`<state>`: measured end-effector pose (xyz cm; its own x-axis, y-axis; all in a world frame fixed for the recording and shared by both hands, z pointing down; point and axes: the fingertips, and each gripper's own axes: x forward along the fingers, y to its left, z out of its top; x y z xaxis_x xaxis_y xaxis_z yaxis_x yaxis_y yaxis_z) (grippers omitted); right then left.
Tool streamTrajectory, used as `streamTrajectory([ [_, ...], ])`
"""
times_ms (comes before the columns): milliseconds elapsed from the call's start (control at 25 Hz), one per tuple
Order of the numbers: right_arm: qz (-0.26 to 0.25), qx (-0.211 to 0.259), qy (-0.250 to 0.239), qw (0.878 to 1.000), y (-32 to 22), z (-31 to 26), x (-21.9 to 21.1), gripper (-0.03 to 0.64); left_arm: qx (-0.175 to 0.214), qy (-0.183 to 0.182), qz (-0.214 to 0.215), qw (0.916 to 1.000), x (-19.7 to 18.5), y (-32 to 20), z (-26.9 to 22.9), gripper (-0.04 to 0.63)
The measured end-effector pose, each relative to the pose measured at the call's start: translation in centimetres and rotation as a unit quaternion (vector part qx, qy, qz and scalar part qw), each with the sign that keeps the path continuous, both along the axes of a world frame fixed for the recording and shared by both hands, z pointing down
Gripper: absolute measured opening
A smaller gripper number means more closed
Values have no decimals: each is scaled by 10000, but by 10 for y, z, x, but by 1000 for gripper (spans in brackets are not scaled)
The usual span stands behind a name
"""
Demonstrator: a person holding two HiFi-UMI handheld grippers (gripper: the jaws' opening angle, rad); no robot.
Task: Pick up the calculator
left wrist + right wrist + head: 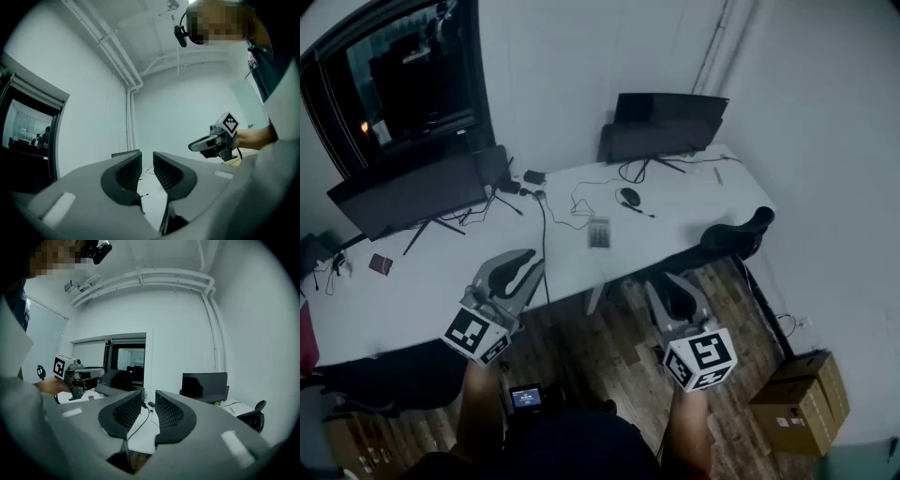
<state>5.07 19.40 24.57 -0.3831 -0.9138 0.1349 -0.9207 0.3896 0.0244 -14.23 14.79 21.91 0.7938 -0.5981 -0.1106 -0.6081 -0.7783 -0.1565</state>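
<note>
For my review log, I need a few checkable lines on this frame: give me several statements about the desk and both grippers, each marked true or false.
1. The calculator lies flat on the white desk. True.
2. The right gripper holds the calculator. False: the right gripper has its jaws apart with nothing between them.
3. The left gripper is empty, with its jaws slightly apart. True.
4. The chair stands at the left end of the desk. False: the chair is at the right end.
5. Cardboard boxes sit on the floor at the right. True.
</note>
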Motion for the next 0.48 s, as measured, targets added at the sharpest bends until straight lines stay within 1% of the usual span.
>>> streamTrajectory([
  [480, 123, -120, 79, 9998, -9, 7, -5, 97, -89, -10, 114, 9999, -4, -11, 8, 74],
])
